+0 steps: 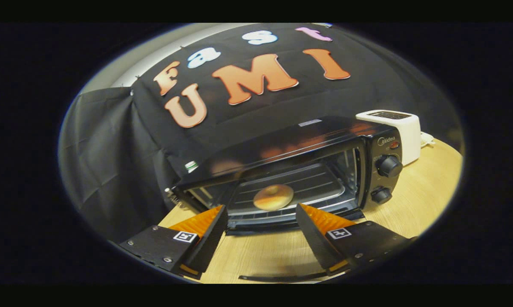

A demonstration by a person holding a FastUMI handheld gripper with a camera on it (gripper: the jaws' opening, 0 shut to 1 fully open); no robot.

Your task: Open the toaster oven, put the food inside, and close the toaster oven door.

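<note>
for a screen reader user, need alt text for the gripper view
A bagel lies on the rack inside an open black toaster oven on a wooden table, just beyond the gripper, whose fingers are spread and empty. A white toaster stands behind the oven.
</note>
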